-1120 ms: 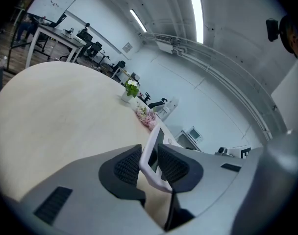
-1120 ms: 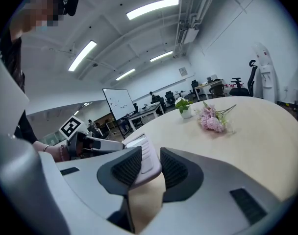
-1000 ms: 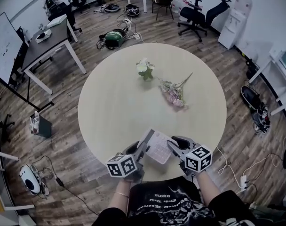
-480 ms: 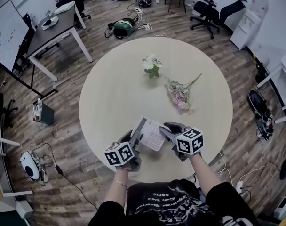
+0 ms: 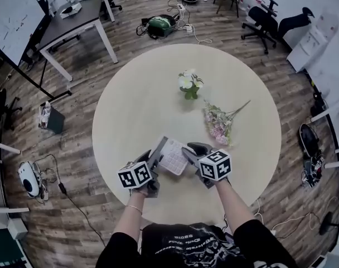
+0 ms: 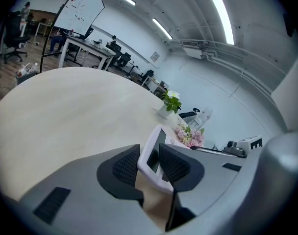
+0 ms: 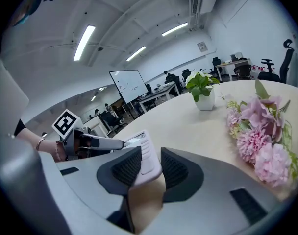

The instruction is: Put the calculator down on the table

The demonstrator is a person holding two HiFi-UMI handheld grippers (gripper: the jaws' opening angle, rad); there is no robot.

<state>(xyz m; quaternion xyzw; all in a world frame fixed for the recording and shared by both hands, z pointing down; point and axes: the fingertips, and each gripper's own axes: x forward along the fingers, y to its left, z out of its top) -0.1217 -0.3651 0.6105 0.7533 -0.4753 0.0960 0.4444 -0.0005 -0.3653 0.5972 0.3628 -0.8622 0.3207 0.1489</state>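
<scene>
Being pinched between the fingers (image 6: 123, 166) of the left gripper (image 5: 154, 158), just eased slightly wider, and of the right gripper (image 5: 190, 151), the calculator (image 5: 174, 156) is held tilted over the desk (image 5: 136, 105), not yet set down.

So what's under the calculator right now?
Only the pale round table shows beneath the calculator, near the person's edge. The calculator's own body covers its underside and the spot directly below, so whether it already touches the table cannot be told.

An open office: whiteboard (image 5: 12, 17), desks (image 5: 74, 22), swivel chairs (image 5: 260, 17) and ceiling strip lights (image 6: 221, 12).
</scene>
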